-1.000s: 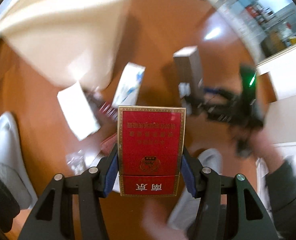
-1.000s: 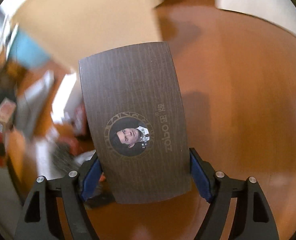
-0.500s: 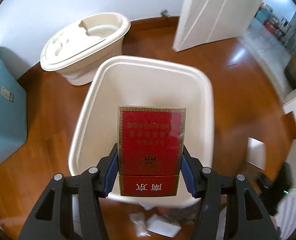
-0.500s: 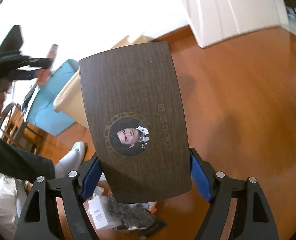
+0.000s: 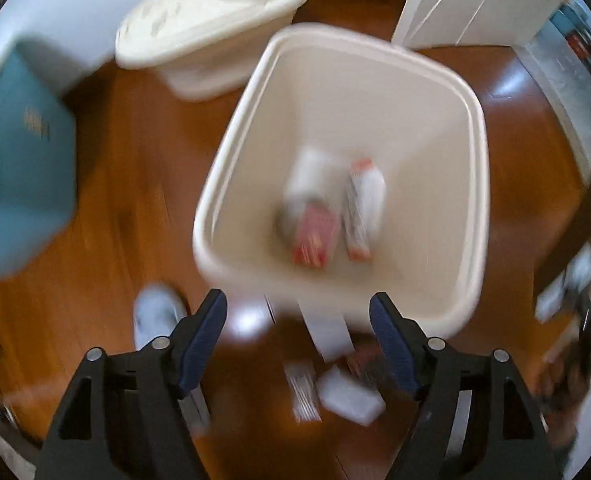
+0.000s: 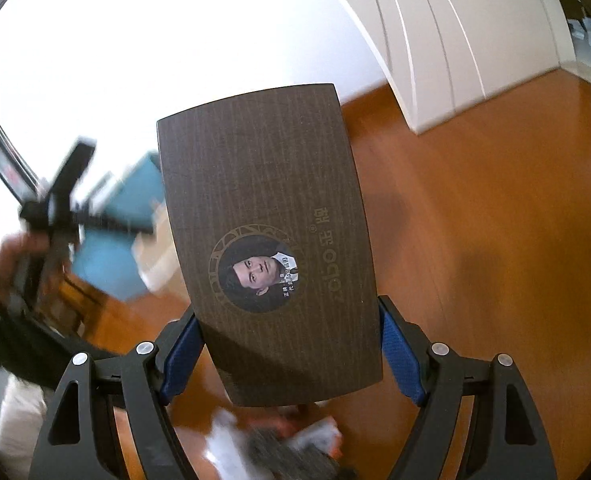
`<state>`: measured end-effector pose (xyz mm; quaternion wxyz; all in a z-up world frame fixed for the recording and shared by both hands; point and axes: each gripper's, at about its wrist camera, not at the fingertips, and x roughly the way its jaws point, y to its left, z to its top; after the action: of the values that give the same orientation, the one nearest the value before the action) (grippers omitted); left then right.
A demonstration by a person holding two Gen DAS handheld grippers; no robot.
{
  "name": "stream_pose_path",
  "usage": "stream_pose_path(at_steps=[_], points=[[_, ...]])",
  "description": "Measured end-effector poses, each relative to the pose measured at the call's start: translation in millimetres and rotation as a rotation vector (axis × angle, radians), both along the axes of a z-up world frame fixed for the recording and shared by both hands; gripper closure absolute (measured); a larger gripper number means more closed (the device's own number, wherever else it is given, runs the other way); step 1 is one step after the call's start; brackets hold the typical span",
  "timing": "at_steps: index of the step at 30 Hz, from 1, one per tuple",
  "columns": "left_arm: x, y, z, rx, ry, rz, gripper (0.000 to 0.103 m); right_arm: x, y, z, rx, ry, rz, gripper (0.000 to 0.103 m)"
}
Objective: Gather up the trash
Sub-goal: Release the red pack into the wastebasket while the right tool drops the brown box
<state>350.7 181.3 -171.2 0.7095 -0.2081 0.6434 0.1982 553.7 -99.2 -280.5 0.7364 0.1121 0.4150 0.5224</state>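
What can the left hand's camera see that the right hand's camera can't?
Only the left view shows the cream bin from above, with a red pack and other trash inside, plus its lid on the floor. The left gripper has just opened and holds nothing. Only the right view shows the brown box pinched in the right gripper. Both show the wooden floor and the teal box.

Readable print: one brand name on one box

The flat dark brown wood-grain box [image 6: 267, 240] carries the pale word "zobo" along its face, with a registered-mark sign and two Chinese characters beside it too stylised to read surely; a round gold-ringed emblem with a portrait carries tiny white characters, too small to read. The teal box [image 5: 19, 168] bears a small gold mark, blurred beyond reading.
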Motion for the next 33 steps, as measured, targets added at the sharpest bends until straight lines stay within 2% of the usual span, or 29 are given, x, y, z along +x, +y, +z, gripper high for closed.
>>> stream_pose_path(at_steps=[1,4,6,9,11,13,17,19,21,24,27,33], points=[[-16,-3,3,-0.029,0.027,-0.011,0.028,4,6,9,0.025,0.015,-0.005,0.021],[-42,-10,4,-0.014,0.095,-0.022,0.028,16,44,52,0.102,0.004,0.024,0.021],[-45,-3,-3,-0.065,0.067,0.035,0.028,17,71,70,0.136,-0.011,0.076,0.021],[-32,2,-12,-0.069,0.031,0.014,0.028,10,120,79,0.099,-0.020,0.125,0.021],[-29,-2,-6,-0.036,-0.001,-0.024,0.028,-5,148,78,0.044,-0.071,0.159,0.021],[-28,-6,-4,-0.008,-0.008,-0.035,0.028,-16,167,72,0.039,-0.061,0.197,0.021],[-34,-5,-19,-0.014,0.035,-0.041,0.028,-30,192,55,-0.025,-0.063,0.219,0.021],[-39,-7,-23,0.045,0.048,-0.082,0.028,-36,208,51,-0.090,-0.102,0.220,0.021],[-41,-11,-27,0.146,0.064,-0.151,0.028,-38,217,47,-0.146,-0.140,0.221,0.020],[-46,-11,-36,0.235,0.104,-0.198,0.028,-42,226,42,-0.201,-0.142,0.221,0.020],[-49,-10,-47,0.241,0.146,-0.216,0.028,-43,231,36,-0.248,-0.167,0.213,0.020],[-49,-24,-60,0.270,0.174,-0.296,0.028,-46,238,30,-0.313,-0.171,0.235,0.019]])
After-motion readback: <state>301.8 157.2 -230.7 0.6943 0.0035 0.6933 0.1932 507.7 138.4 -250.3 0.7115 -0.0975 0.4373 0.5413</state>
